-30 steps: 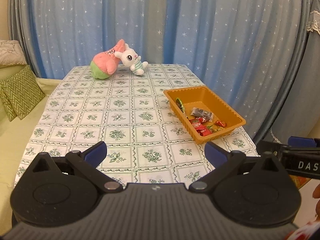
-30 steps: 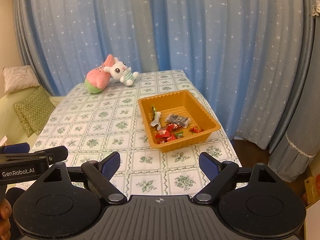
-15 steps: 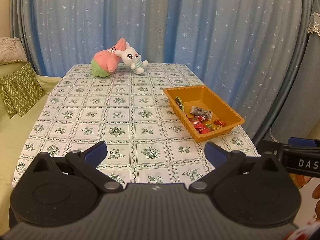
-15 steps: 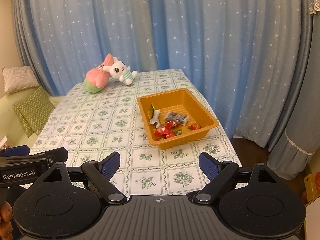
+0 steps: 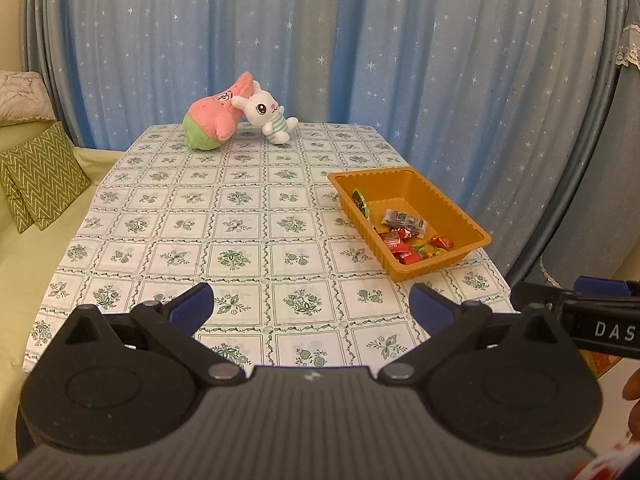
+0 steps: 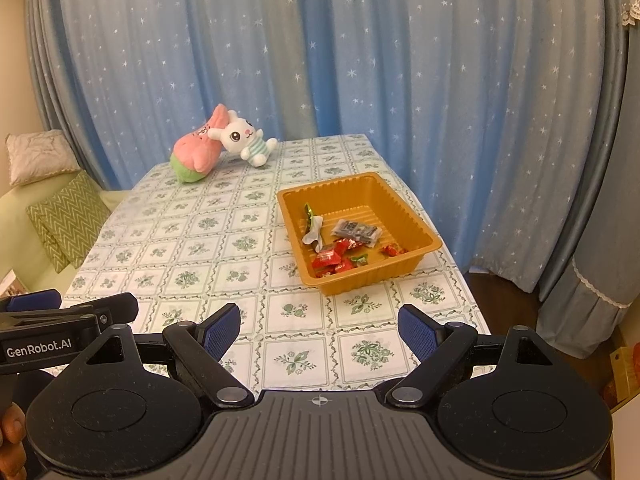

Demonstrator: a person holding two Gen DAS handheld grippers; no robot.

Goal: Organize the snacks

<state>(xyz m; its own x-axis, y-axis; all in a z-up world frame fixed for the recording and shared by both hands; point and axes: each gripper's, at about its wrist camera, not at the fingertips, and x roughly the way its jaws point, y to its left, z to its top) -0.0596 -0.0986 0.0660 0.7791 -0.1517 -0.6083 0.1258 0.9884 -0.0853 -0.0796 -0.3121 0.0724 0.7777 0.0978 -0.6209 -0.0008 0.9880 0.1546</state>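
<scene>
An orange tray (image 5: 460, 216) (image 6: 416, 216) sits at the right side of the table and holds several wrapped snacks: red candies (image 5: 400, 244) (image 6: 330, 260), a grey packet (image 5: 404, 220) (image 6: 356, 232) and a green-and-white wrapper (image 6: 312, 224). My left gripper (image 5: 310, 306) is open and empty, above the table's near edge, left of the tray. My right gripper (image 6: 318, 326) is open and empty, just short of the tray.
The table (image 5: 240, 216) has a green floral cloth. A pink-and-green plush (image 5: 212, 124) and a white bunny plush (image 5: 268, 114) lie at the far end. Blue star curtains hang behind. A sofa with a green cushion (image 5: 40, 176) stands on the left.
Both grippers have drawn back and risen slightly from the table, so the tray and plushes look farther away. Both stay open and empty.
</scene>
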